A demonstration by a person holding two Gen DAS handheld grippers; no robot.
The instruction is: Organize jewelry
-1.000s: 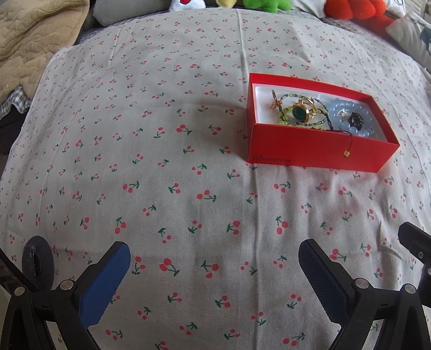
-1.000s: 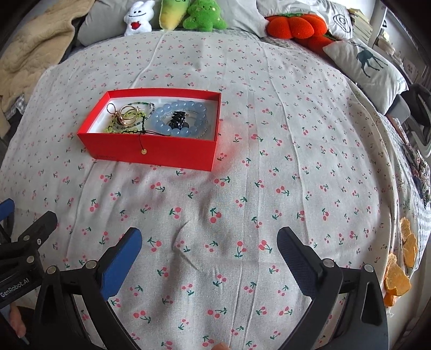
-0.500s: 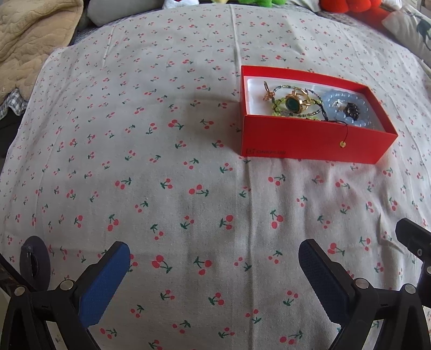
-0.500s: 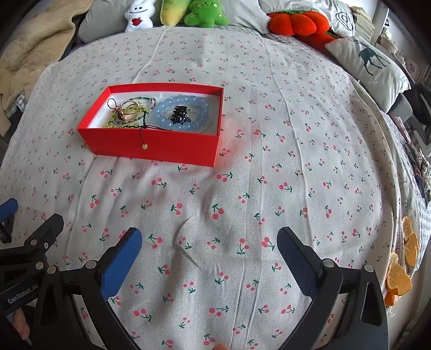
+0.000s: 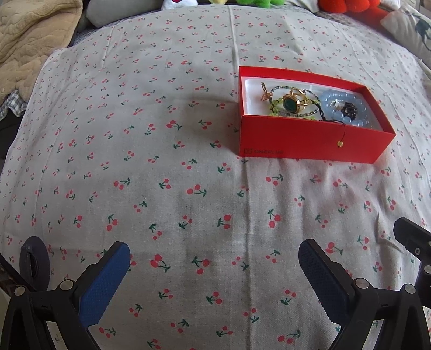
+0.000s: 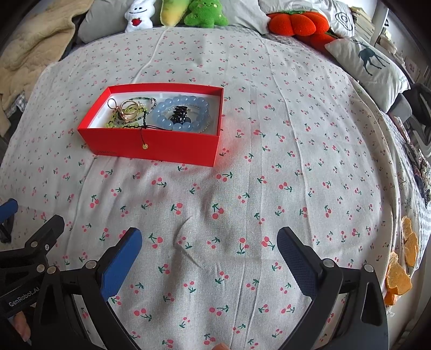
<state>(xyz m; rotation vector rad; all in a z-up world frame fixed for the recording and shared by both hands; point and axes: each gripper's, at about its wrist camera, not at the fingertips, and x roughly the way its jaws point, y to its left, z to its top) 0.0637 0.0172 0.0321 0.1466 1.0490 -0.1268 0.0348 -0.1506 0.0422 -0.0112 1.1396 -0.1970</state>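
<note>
An open red box (image 5: 309, 141) (image 6: 161, 145) sits on the cherry-print bedspread. Inside lie a blue bead bracelet (image 5: 343, 101) (image 6: 164, 118), a black hair clip (image 5: 349, 109) (image 6: 180, 113), a gold ring with a green stone (image 5: 292, 103), gold rings (image 6: 129, 110) and a green bead string (image 6: 126, 124). A black cord with a gold bead (image 5: 340, 143) (image 6: 145, 146) hangs over the box's front wall. My left gripper (image 5: 214, 258) is open and empty, well in front of the box. My right gripper (image 6: 208, 245) is open and empty, in front and to the right of the box.
Plush toys (image 6: 204, 13) and an orange plush (image 6: 293, 23) line the far edge. A beige blanket (image 5: 29, 40) lies at the far left. A deer-print pillow (image 6: 369, 64) is at the right. Orange peels (image 6: 401, 272) lie at the bed's right edge.
Both views shift slightly: the box drifts up then back down in the left view and sits a little lower in the right view. Both grippers stay open and empty.
</note>
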